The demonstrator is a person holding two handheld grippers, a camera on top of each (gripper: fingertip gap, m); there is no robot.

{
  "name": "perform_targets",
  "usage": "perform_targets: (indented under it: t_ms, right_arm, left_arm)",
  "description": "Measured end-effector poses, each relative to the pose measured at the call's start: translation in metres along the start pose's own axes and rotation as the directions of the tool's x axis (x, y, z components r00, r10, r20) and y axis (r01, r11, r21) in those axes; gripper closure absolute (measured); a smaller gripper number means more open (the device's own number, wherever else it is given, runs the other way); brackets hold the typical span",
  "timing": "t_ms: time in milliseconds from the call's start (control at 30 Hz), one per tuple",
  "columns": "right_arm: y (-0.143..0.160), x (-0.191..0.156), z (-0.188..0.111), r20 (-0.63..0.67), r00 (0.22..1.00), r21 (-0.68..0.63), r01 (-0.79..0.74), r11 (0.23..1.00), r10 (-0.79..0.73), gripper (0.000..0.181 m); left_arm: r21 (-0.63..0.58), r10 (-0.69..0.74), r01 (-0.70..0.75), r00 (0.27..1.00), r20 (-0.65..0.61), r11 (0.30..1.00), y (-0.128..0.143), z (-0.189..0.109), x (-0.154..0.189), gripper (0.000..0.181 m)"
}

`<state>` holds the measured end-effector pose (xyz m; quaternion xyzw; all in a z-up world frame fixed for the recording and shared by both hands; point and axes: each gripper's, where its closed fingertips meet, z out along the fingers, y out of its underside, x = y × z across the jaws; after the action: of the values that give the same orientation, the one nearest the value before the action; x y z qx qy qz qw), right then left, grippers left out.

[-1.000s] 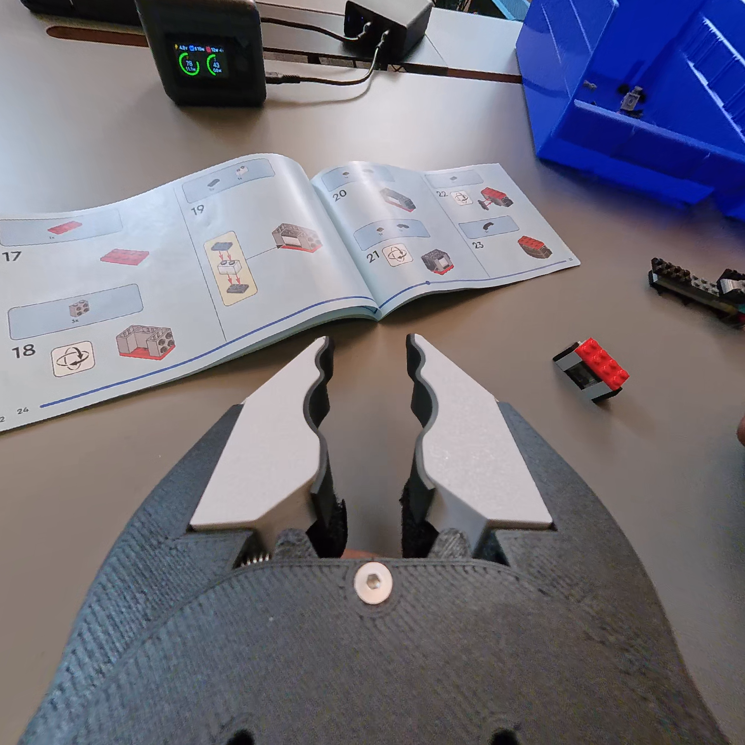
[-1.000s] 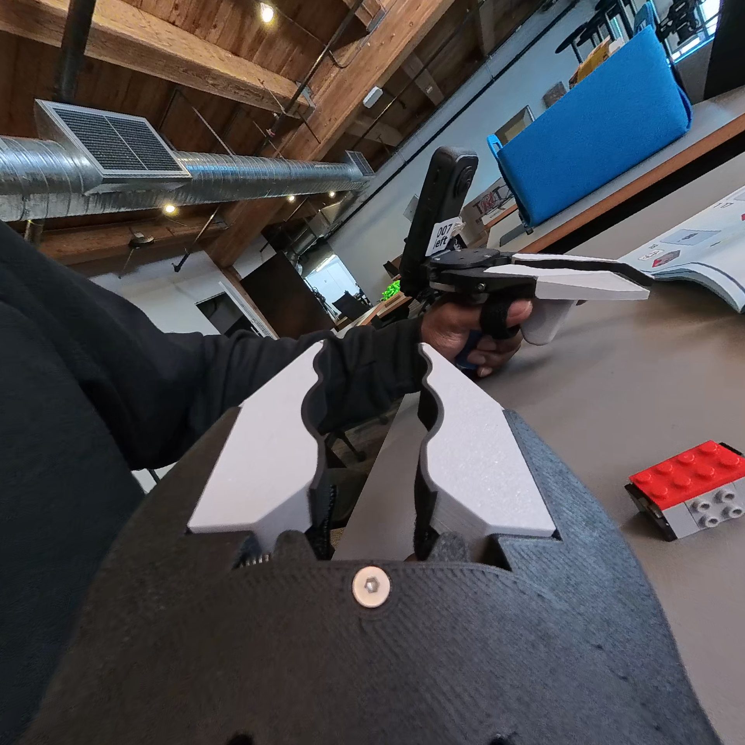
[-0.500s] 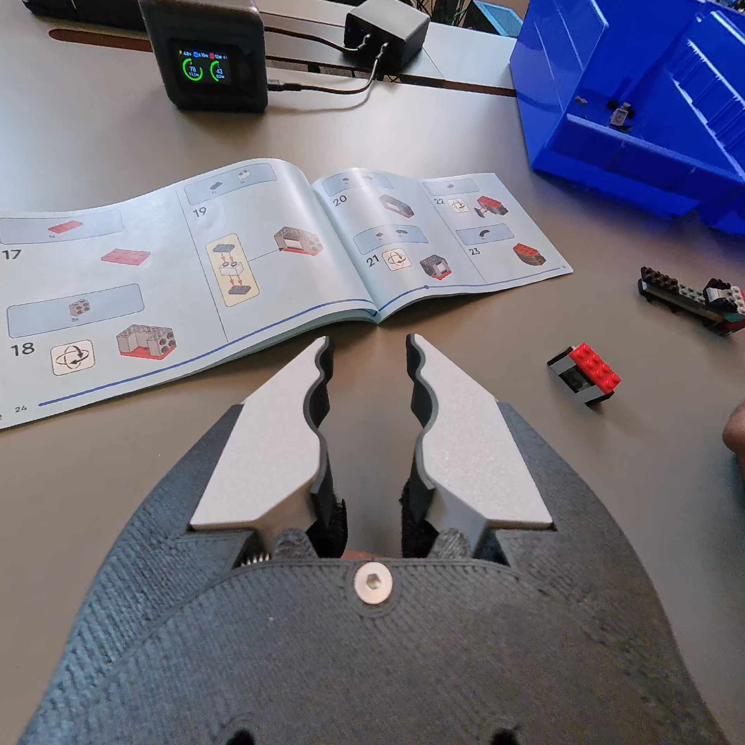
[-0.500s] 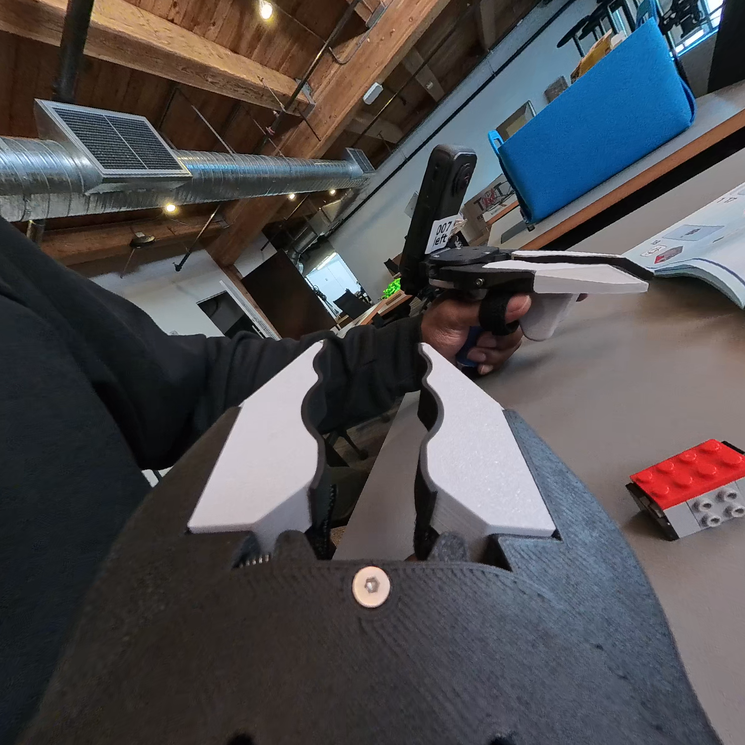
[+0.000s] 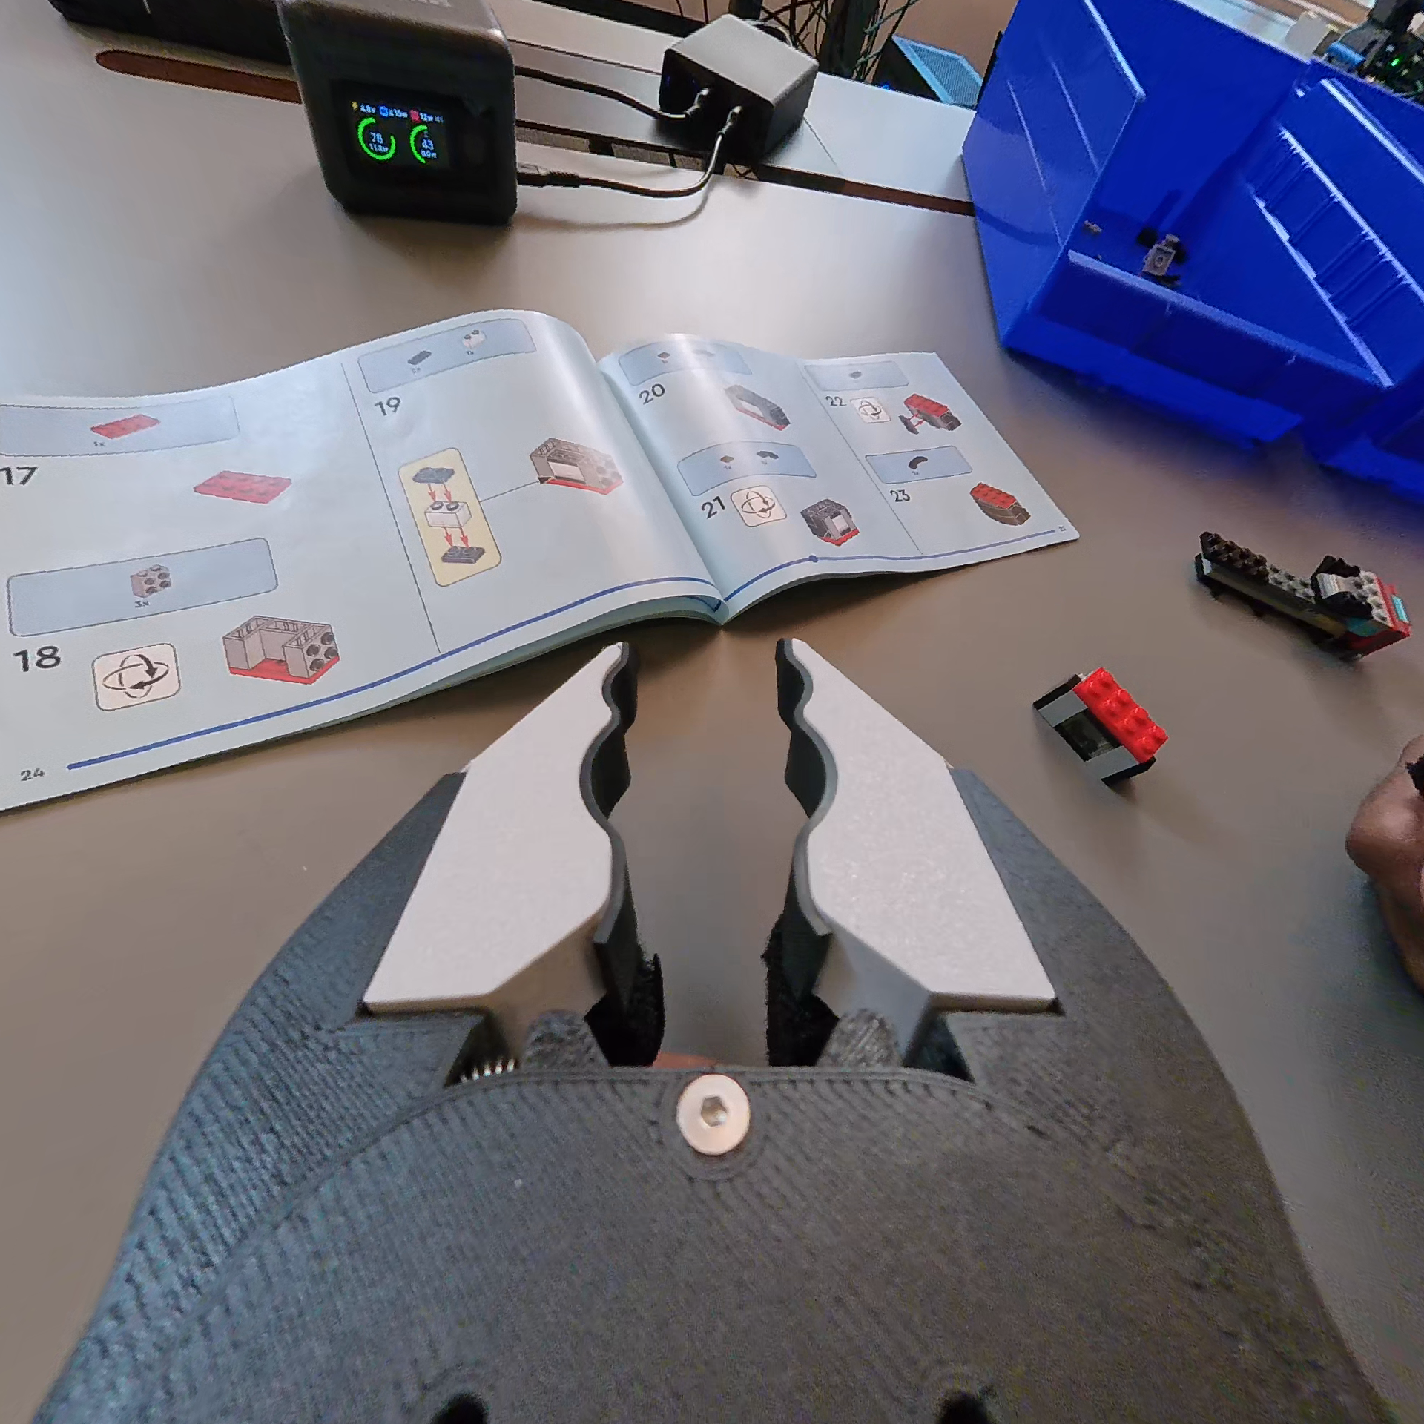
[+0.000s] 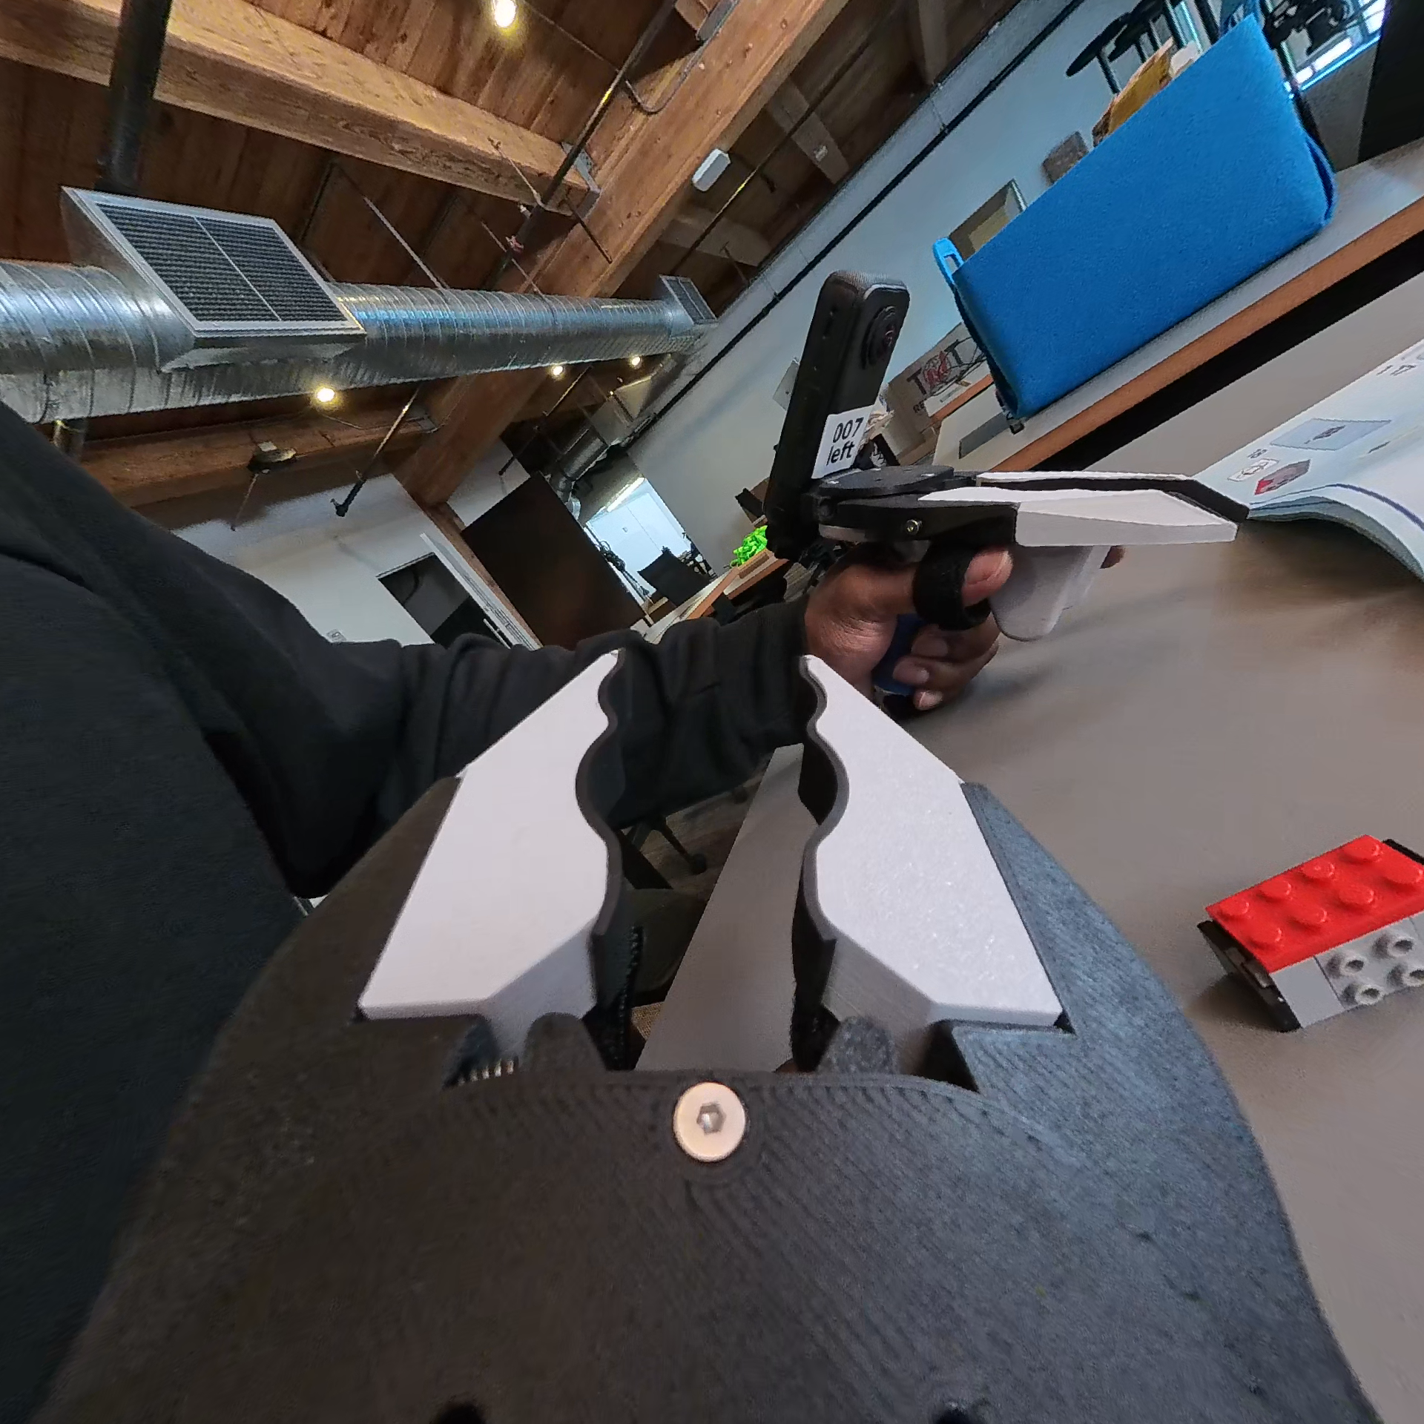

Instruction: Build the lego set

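A small red, grey and black lego block (image 5: 1102, 726) lies on the grey table, right of my left gripper (image 5: 703, 655), which is open and empty just short of the open instruction booklet (image 5: 478, 493). A long black and grey lego assembly (image 5: 1302, 595) lies farther right. My right gripper (image 6: 705, 670) is open and empty, tilted up and pointing across the table edge toward the person's sleeve. The same lego block (image 6: 1333, 928) sits to its right. The left gripper (image 6: 1109, 512) also shows in the right wrist view, held by a hand above the table.
Blue plastic bins (image 5: 1202, 231) stand at the back right, with a small piece inside. A black device with a lit screen (image 5: 401, 115) and a black adapter with cables (image 5: 740, 85) stand at the back. A hand (image 5: 1391, 855) shows at the right edge.
The left gripper has drifted slightly back and right, so the booklet and lego pieces sit a bit lower-left in its view. The hand at the right edge shows more. The right gripper barely moved.
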<state>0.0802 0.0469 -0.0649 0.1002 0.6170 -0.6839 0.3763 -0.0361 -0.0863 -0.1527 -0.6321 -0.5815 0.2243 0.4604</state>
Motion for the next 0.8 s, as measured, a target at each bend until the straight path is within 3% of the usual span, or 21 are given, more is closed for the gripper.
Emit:
perform_targets:
  t_ms: [267, 367, 467, 567, 667, 800]
  right_arm:
    - [0.001, 0.001, 0.001, 0.001, 1.0, -0.007, -0.006, 1.0, 0.006, 0.14]
    - [0.001, 0.0, 0.001, 0.003, 1.0, -0.007, -0.004, 1.0, 0.004, 0.14]
    - [0.001, 0.0, 0.001, 0.002, 1.0, -0.009, 0.001, 1.0, -0.001, 0.14]
    - [0.003, -0.001, 0.002, 0.001, 1.0, -0.017, 0.008, 1.0, -0.008, 0.141]
    - [0.003, -0.001, 0.002, 0.002, 1.0, -0.019, 0.007, 1.0, -0.006, 0.141]
    - [0.003, -0.001, 0.002, 0.006, 1.0, -0.02, 0.006, 1.0, -0.006, 0.14]
  left_arm:
    - [-0.009, 0.041, -0.04, 0.999, 0.027, 0.999, 0.0, 0.002, 0.001, 0.143]
    - [0.132, 0.167, -0.175, 0.984, 0.065, 0.976, -0.039, 0.002, 0.016, 0.14]
    - [0.195, 0.289, -0.273, 0.956, -0.056, 0.942, -0.104, 0.016, 0.068, 0.139]
    - [0.175, 0.427, -0.393, 0.868, -0.253, 0.903, -0.155, 0.05, 0.141, 0.139]
    - [0.09, 0.555, -0.571, 0.729, -0.401, 0.816, -0.174, 0.101, 0.206, 0.139]
    - [0.019, 0.657, -0.766, 0.538, -0.528, 0.643, -0.171, 0.174, 0.274, 0.14]
